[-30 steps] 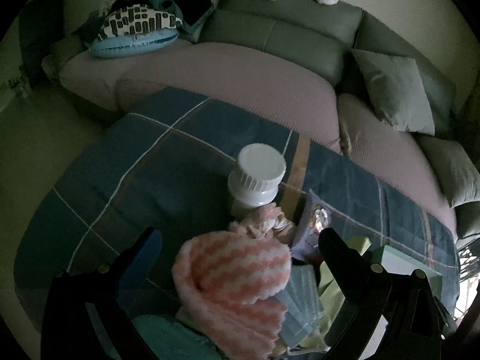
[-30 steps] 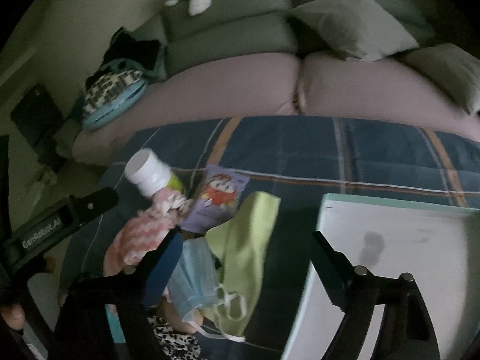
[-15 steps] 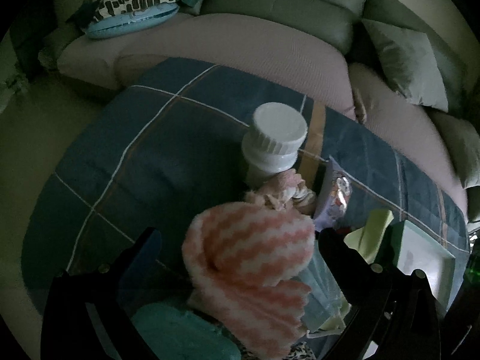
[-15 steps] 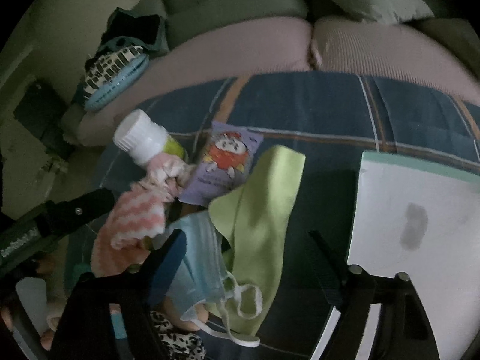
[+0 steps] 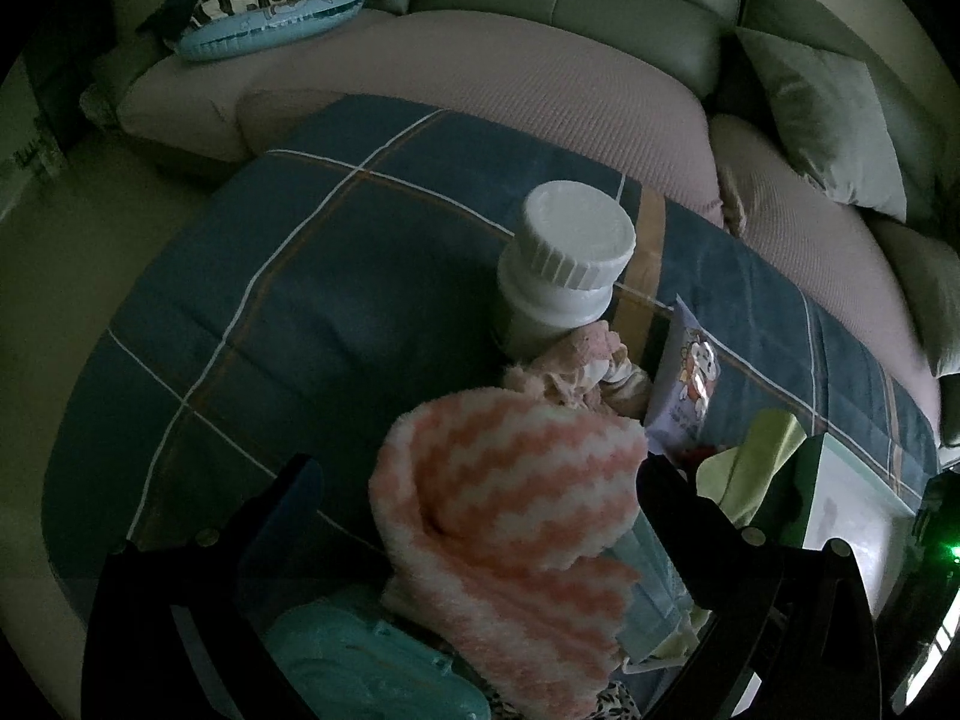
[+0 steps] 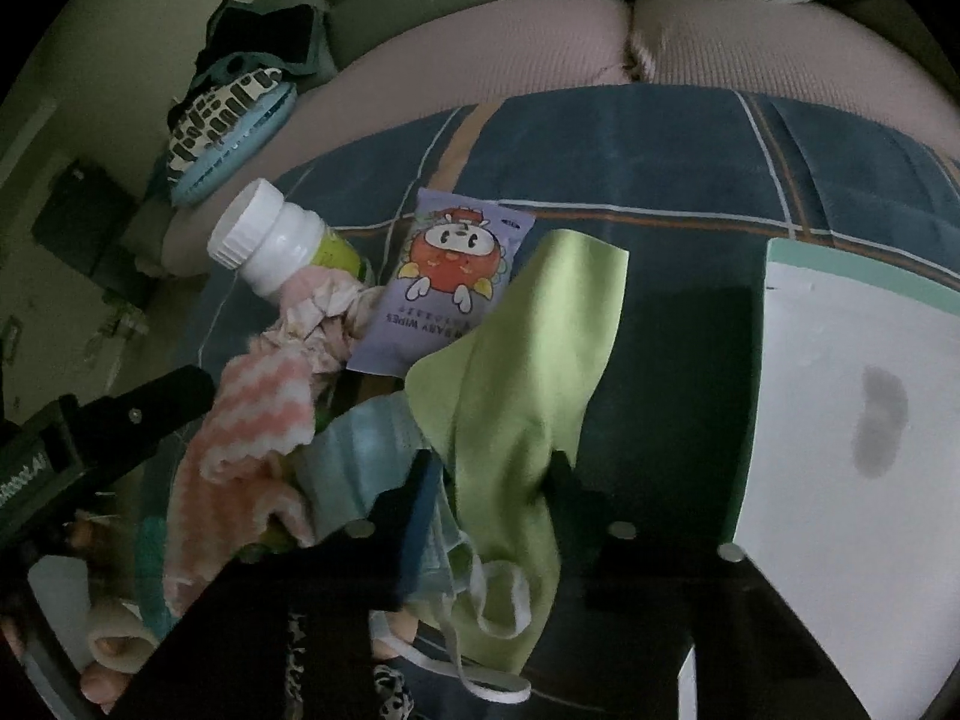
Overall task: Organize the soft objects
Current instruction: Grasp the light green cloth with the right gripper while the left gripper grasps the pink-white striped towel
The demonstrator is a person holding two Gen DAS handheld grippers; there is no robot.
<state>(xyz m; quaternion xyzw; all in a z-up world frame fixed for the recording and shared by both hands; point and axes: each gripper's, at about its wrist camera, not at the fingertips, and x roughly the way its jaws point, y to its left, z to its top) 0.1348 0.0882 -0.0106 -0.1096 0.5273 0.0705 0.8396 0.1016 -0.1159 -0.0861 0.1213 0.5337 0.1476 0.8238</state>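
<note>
Lime microfibre cloth (image 6: 516,396), smooth, creased, frame centre | right gripper (image 6: 489,474) jaws just closed, pinching its fold | left gripper (image 5: 474,480) spread around fuzzy pink-white zigzag towel (image 5: 510,480)

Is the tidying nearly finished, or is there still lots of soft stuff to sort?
Barely started. The white tray looks bare, so nothing seems sorted. The right gripper has just been closing on the green cloth, which bunches between its jaws. Left in the heap: the pink striped towel, blue mask and wipes pack. The left gripper is open over the towel.
</note>
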